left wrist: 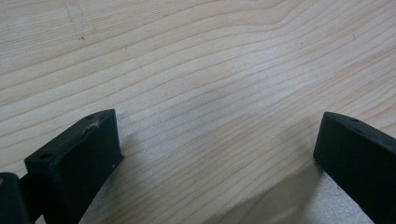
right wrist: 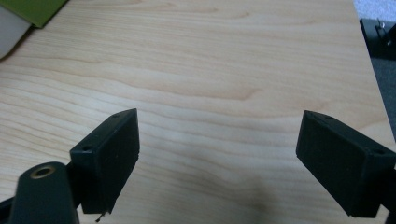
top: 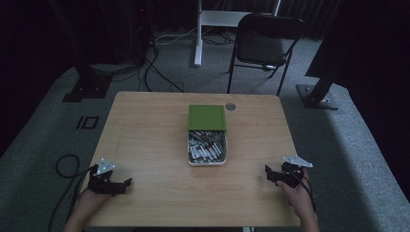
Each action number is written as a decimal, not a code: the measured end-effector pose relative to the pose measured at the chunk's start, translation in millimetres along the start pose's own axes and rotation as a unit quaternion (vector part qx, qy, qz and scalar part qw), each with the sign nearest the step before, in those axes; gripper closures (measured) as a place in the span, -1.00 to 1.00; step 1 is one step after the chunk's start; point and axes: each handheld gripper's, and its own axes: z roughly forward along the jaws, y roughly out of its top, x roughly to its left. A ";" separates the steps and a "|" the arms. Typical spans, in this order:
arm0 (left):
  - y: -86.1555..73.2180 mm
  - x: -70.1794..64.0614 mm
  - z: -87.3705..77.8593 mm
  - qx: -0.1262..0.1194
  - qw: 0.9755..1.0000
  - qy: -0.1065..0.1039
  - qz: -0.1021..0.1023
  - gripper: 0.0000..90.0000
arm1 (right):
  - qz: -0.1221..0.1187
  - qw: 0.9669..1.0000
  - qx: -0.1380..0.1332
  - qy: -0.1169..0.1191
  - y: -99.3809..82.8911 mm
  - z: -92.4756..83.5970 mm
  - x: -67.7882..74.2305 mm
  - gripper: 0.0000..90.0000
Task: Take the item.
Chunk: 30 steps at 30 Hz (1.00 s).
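At the near edge of the pale wood-grain surface (top: 145,140), the left gripper (top: 126,184) and right gripper (top: 267,170) rest at opposite corners, each held by a hand, jaws spread wide with nothing between them, as both gripper views show over bare grain. Well apart from both, at the middle, sits a white tray (top: 207,162) of small white sticks with red marks, too small to identify; a green lid (top: 207,117) covers its far half. A small round grey disc (top: 230,106) lies just beyond. Farther off, grey carpet, cables and a dark folding chair (top: 265,43) fade into a dim room.
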 end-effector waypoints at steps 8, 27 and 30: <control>0.0 0.0 0.0 0.000 1.000 0.000 0.000 -0.97 | -0.010 1.000 -0.017 0.006 18.2 -5.1 9.1 -0.70; 0.0 0.0 -0.1 0.001 1.000 0.000 0.000 -0.97 | -0.035 0.997 -0.058 0.044 49.7 -11.1 42.0 -0.68; 0.1 0.0 -0.1 0.001 1.000 0.000 0.000 -0.97 | -0.042 0.996 -0.063 0.049 55.3 -11.2 48.6 -0.68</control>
